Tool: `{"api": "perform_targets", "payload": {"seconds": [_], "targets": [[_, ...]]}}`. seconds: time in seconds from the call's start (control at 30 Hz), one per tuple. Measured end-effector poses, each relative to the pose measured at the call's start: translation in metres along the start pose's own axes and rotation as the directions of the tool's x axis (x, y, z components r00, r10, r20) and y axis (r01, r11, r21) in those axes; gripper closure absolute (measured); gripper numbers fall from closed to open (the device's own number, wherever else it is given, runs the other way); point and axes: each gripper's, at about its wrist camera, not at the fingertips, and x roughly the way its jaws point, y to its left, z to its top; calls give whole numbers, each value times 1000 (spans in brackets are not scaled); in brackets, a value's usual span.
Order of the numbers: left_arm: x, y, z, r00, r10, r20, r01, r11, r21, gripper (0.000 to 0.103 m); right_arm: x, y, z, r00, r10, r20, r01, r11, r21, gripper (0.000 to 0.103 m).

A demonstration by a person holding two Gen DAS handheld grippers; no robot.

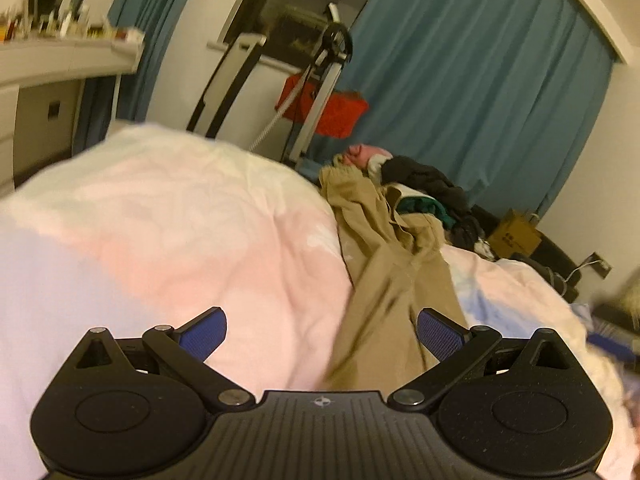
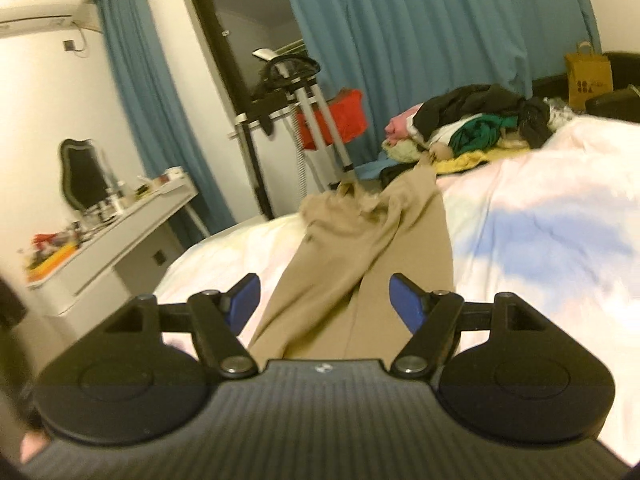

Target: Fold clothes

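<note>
No readable writing; the brown paper bag (image 2: 590, 76) carries dark print too blurred to read. Left gripper (image 1: 322, 334) jaws spread wide, holding nothing, over the pale pink-and-blue bed cover (image 1: 168, 216). Right gripper (image 2: 325, 300) likewise spread, empty, with the tan trousers (image 2: 360, 248) running between its 2 fingers, contact unclear. Trousers lie lengthwise on the bed toward a clothes pile (image 2: 476, 124). Beyond: teal curtains (image 2: 400, 28), red bag (image 2: 344, 120) on a stand, cluttered white desk (image 2: 120, 228).
</note>
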Motion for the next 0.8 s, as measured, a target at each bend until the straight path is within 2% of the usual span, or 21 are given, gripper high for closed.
{"api": "perform_targets", "payload": {"seconds": [0.13, 0.23, 0.3, 0.43, 0.5, 0.6, 0.63, 0.67, 0.7, 0.8], "targets": [[-4, 0, 0, 996, -25, -86, 22, 999, -32, 4, -30, -5, -24, 1000, -7, -12, 7, 999, 37, 30], [0, 6, 1, 982, -43, -185, 31, 997, -65, 9, -48, -11, -39, 1000, -12, -20, 13, 997, 76, 30], [2, 14, 1, 969, -38, -243, 13, 994, -105, 9, -51, -18, -42, 1000, -7, -29, 11, 993, 120, 29], [8, 32, -4, 940, -13, -340, -54, 981, -186, 21, -49, -33, -47, 998, 28, -61, -14, 976, 215, 29], [12, 40, -10, 923, -5, -386, -84, 973, -214, 23, -47, -39, -49, 996, 37, -75, -17, 969, 247, 29], [17, 52, -19, 892, 2, -453, -131, 958, -254, 34, -43, -45, -51, 995, 45, -93, -17, 959, 282, 28], [20, 55, -22, 880, 4, -474, -147, 953, -265, 38, -42, -47, -52, 994, 45, -96, -15, 957, 289, 28], [22, 56, -26, 870, 18, -493, -170, 949, -266, 48, -41, -49, -53, 994, 44, -98, -13, 955, 296, 28], [23, 59, -27, 866, 35, -500, -192, 945, -266, 53, -41, -51, -53, 994, 42, -102, -9, 952, 307, 28], [16, 65, -26, 870, 7, -492, -179, 936, -303, 87, -42, -56, -54, 993, 50, -110, -9, 939, 343, 28]]}}
